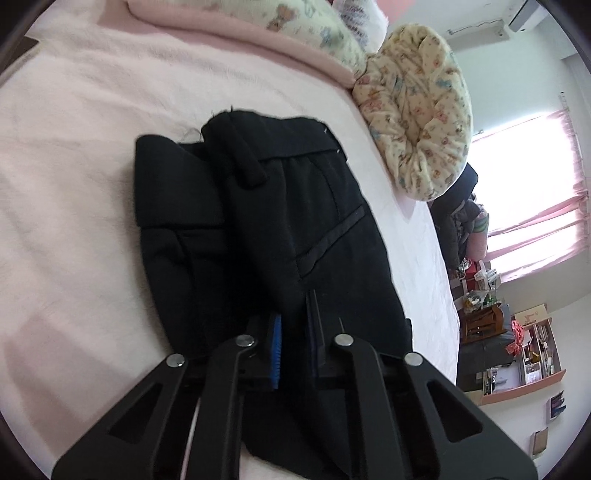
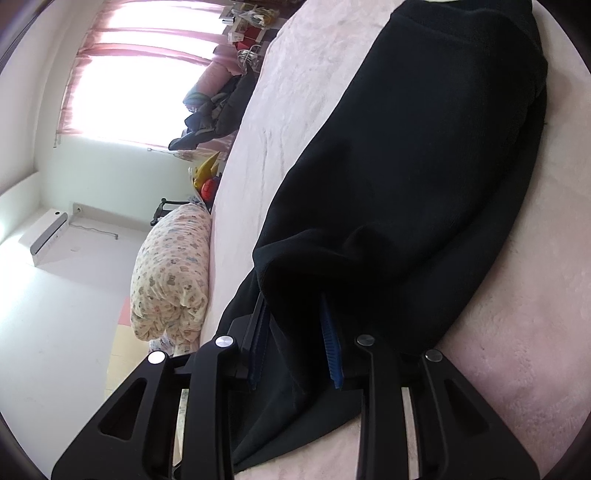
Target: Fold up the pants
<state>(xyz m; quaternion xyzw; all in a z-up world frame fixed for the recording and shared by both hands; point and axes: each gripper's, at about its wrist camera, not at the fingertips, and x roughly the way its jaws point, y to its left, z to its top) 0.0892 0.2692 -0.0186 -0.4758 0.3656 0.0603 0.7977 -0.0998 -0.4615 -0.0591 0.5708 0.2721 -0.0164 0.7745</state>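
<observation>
Black pants (image 1: 266, 221) lie on a pale pink bed (image 1: 74, 147); the waistband end, with a belt loop and a slanted pocket, is farthest from me in the left wrist view. My left gripper (image 1: 293, 332) is shut on a raised fold of the black cloth, which is pinched between its blue pads. In the right wrist view the pants (image 2: 406, 166) stretch away as a long dark leg. My right gripper (image 2: 295, 332) is shut on a thick bunch of that cloth, its blue pads pressing on both sides.
A rolled teddy-print quilt (image 1: 417, 122) and a pink blanket (image 1: 236, 33) lie at the head of the bed. Past the bed's edge stand a bright window with pink curtains (image 1: 532, 221), cluttered shelves (image 1: 517, 350) and a pile of clothes (image 2: 214, 114).
</observation>
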